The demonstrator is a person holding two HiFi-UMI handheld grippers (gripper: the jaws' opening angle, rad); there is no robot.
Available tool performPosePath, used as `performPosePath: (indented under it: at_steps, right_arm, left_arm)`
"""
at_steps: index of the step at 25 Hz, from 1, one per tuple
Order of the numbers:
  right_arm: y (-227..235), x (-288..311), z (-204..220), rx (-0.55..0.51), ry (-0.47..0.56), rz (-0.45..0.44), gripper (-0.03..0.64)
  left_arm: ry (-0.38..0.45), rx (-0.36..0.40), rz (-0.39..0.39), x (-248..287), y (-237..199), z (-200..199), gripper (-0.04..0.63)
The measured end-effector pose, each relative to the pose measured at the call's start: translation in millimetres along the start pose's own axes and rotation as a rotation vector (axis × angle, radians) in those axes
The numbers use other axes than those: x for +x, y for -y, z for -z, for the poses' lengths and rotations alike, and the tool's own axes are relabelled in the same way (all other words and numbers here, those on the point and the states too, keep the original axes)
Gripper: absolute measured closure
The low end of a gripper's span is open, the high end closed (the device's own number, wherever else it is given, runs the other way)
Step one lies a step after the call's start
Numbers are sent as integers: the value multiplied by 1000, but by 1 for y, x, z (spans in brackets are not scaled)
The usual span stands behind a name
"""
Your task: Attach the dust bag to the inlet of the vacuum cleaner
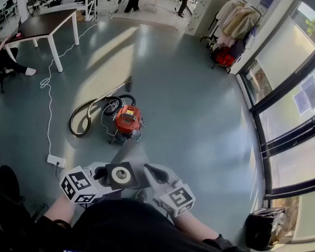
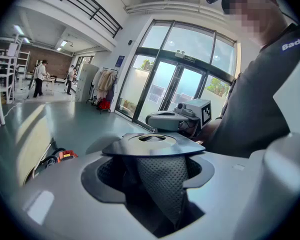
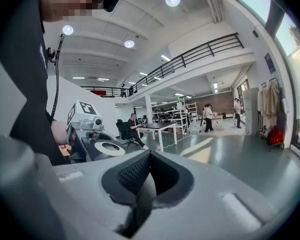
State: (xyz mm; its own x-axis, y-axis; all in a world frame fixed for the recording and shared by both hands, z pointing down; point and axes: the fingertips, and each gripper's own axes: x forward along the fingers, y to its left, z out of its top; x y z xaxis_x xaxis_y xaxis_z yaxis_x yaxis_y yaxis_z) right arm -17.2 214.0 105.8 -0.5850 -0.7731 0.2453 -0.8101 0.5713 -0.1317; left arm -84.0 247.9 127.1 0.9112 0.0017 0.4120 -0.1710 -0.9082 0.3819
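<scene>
Holding the grey dust bag with its dark flat collar (image 1: 121,175) well short of the orange canister vacuum cleaner (image 1: 128,119), on my near side. My left gripper (image 1: 106,176) is partway open, clamped on the collar; my right gripper (image 1: 153,173) is closed and empty. This looks like the approach step. Next I'd close in and line the collar hole up with the inlet. One bag, one vacuum, two grippers.

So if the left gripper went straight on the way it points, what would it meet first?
Most likely the right gripper. It sits almost dead ahead, just past the bag held in the left gripper. Depth is unclear here, so how close they are can't be judged.
</scene>
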Motion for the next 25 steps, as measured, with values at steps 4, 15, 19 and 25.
performPosePath:
  at_steps: [4, 15, 19, 25]
  right_arm:
    - [3, -1, 3, -4, -4, -6, 624]
    - [24, -13, 0, -2, 46, -13, 624]
    - [34, -19, -5, -10, 59, -23, 624]
    - [56, -34, 3, -26, 63, -59, 624]
  left_arm:
    - [-2, -5, -2, 5, -1, 2, 285]
    - [-1, -28, -27, 26, 0, 0, 285]
    - [0, -33, -44, 39, 0, -4, 284]
    - [-6, -33, -79, 64, 5, -14, 284]
